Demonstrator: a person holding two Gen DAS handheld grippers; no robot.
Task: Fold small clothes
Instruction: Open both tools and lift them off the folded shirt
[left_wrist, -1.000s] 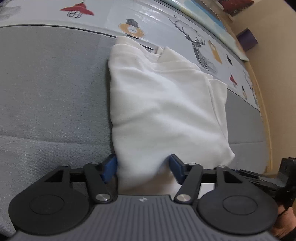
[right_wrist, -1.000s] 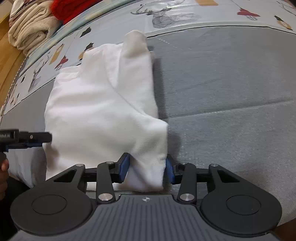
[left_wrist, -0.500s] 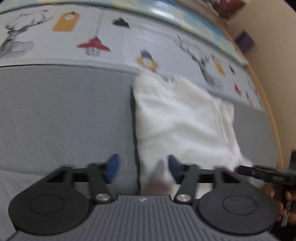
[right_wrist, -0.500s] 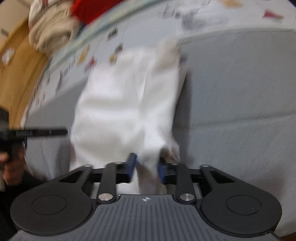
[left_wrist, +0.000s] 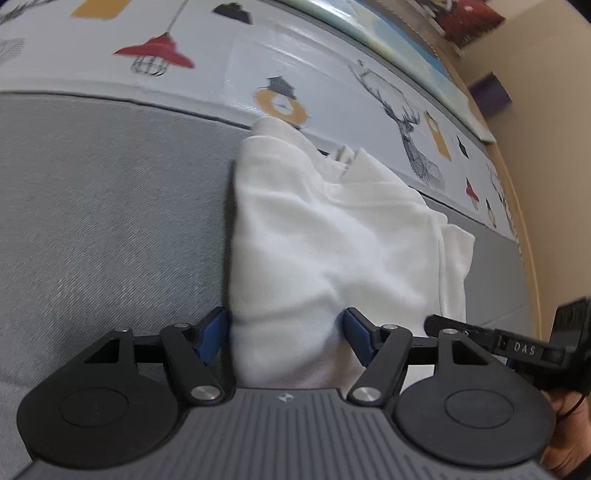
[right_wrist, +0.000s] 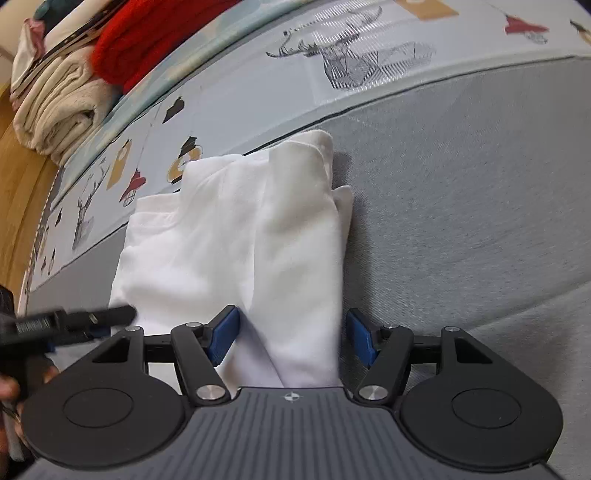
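A small white garment (left_wrist: 332, 236) lies folded in a tall strip on the grey sofa cushion (left_wrist: 110, 221), its far end touching the printed mat. My left gripper (left_wrist: 284, 334) straddles its near left corner; the jaws are closing, and the blue pads sit beside the cloth without visibly squeezing it. In the right wrist view the same garment (right_wrist: 240, 240) runs up the middle. My right gripper (right_wrist: 292, 334) straddles its near right corner with the jaws opening and a gap beside the right pad (right_wrist: 360, 339). Each gripper's black finger also pokes into the other's view.
A glossy mat printed with deer and lamps (left_wrist: 332, 85) borders the cushion behind the garment. Folded beige towels (right_wrist: 55, 96) and a red knit (right_wrist: 147, 40) are stacked at the far left. A wooden edge (left_wrist: 517, 206) and a beige wall lie to the right.
The right jaws have spread off the pinched corner of the cloth. Both grippers have shifted across the cushion, and the garment now lies flatter and narrower.
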